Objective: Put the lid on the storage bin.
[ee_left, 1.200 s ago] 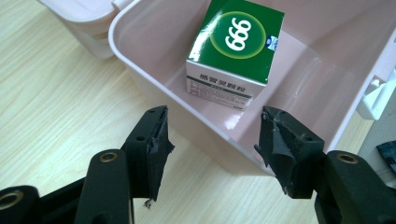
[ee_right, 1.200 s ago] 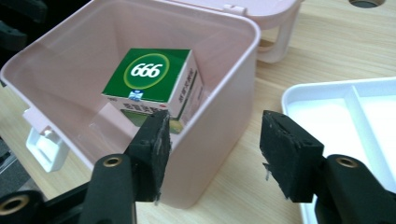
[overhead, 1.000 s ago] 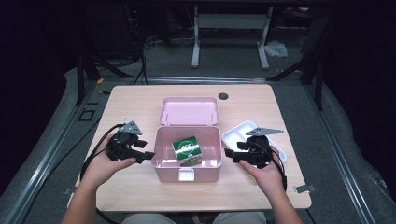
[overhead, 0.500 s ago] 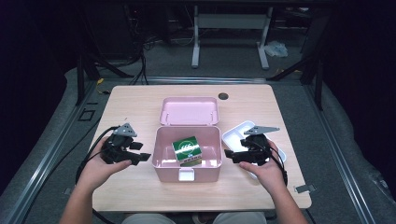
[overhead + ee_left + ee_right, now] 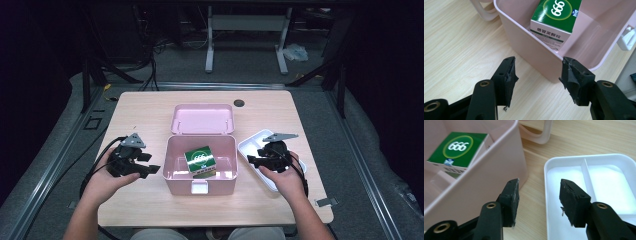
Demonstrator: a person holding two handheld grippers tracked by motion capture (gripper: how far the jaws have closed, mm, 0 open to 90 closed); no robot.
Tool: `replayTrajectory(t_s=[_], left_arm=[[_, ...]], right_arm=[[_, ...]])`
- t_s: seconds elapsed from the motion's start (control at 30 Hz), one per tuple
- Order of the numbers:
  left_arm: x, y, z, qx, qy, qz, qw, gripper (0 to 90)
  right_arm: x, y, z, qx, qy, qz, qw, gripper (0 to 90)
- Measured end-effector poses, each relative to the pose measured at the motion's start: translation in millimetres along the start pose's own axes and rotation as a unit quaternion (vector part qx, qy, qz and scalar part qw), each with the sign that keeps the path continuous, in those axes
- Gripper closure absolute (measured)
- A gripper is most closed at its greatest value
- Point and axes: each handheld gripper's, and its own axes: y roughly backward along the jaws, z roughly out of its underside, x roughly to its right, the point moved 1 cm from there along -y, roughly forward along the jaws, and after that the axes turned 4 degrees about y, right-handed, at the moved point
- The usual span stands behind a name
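An open pink box stands mid-table, its lid laid back behind it. Inside it a green carton marked 666 leans on its edge; the carton shows in both gripper views. My left gripper rests open on the table left of the box, aimed at its near corner, pads touching nothing. My right gripper hovers over the left rim of a white divided tray. Its jaws have just been closing; the rim shows in the gap, untouched.
The wooden table has a small round hole near its far edge. A white latch sits on the box's front wall. A person's hands and forearms come in from the near edge. Dark floor, cables and stands surround the table.
My right gripper has sunk slightly and shifted a little left toward the box, with its jaws narrower than before. The left gripper has stayed put.
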Motion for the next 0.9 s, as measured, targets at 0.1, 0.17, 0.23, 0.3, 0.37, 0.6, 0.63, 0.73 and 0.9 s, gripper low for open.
replayTrajectory(t_s=[0.1,0.17,0.23,0.3,0.37,0.6,0.63,0.73,0.9], left_arm=[[0.6,0.6,0.2,0.002,0.000,0.000,1.0000,44.9],[1.2,1.2,0.0,0.004,0.000,0.003,1.0000,44.9],[3.0,2.5,-0.8,0.006,-0.003,0.008,0.9999,44.8],[4.9,4.1,-1.9,0.010,-0.005,0.008,0.9999,44.8],[6.2,4.8,-2.2,0.011,-0.005,0.008,0.9999,44.8],[9.3,6.8,-3.7,0.015,-0.008,0.015,0.9997,44.7],[9.6,6.8,-3.8,0.015,-0.008,0.016,0.9997,44.7],[10.2,6.6,-4.0,0.016,-0.008,0.018,0.9997,44.7],[10.8,6.1,-4.1,0.015,-0.010,0.020,0.9996,44.7]], right_arm=[[4.0,-3.5,2.6,-0.007,0.000,0.009,0.9999,52.8],[7.8,-4.7,3.8,-0.009,0.000,0.013,0.9999,53.3],[11.3,-4.6,4.7,-0.011,0.001,0.021,0.9997,56.5],[16.1,-4.7,5.9,-0.011,-0.004,0.024,0.9996,59.9],[22.8,-5.2,7.8,-0.020,-0.004,0.038,0.9991,63.1],[39.4,-7.4,14.2,-0.037,-0.004,0.062,0.9974,65.5],[41.8,-7.3,15.1,-0.040,-0.004,0.064,0.9971,65.5],[47.7,-8.0,17.6,-0.047,-0.010,0.067,0.9966,65.2],[54.1,-7.7,19.1,-0.052,-0.012,0.076,0.9957,63.0]])
